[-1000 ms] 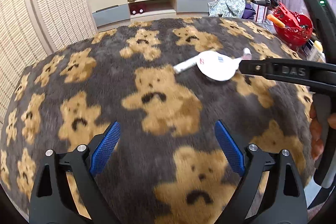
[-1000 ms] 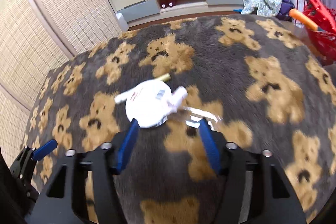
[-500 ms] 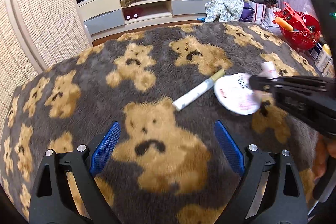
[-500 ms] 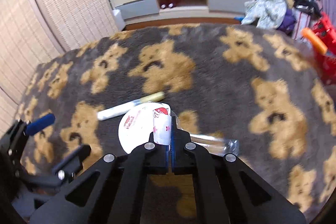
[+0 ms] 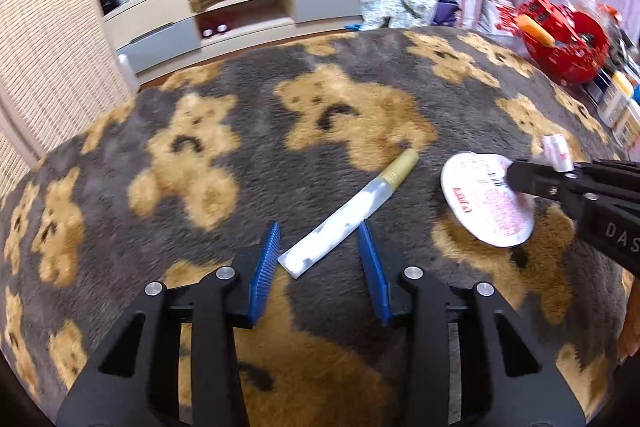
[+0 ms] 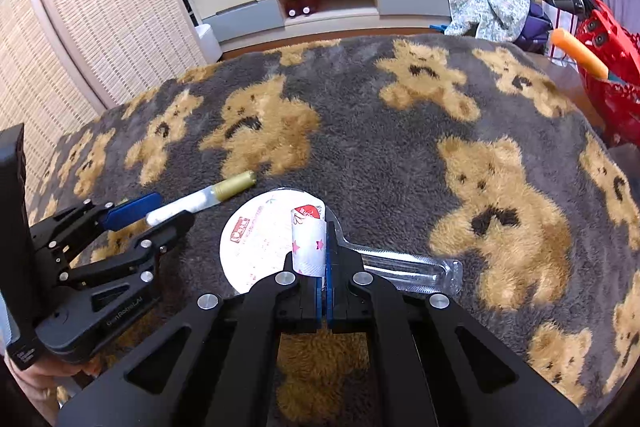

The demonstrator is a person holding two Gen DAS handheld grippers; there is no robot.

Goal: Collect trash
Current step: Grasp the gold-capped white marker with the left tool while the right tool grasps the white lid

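Left wrist: left hand-held gripper (image 5: 320,259) agape around stick packet (image 5: 352,213), right hand-held gripper (image 6: 325,227) pinching lid (image 6: 260,239)

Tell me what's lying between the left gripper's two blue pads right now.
In the left wrist view, the near white end of the stick wrapper lies between the open left gripper's pads on the teddy bear blanket; neither pad touches it.

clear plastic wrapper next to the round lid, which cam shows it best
The right wrist view: the clear plastic wrapper lies in plain sight on the bear blanket, just right of the right gripper. The left wrist view does not show it; the right gripper's body covers that spot.
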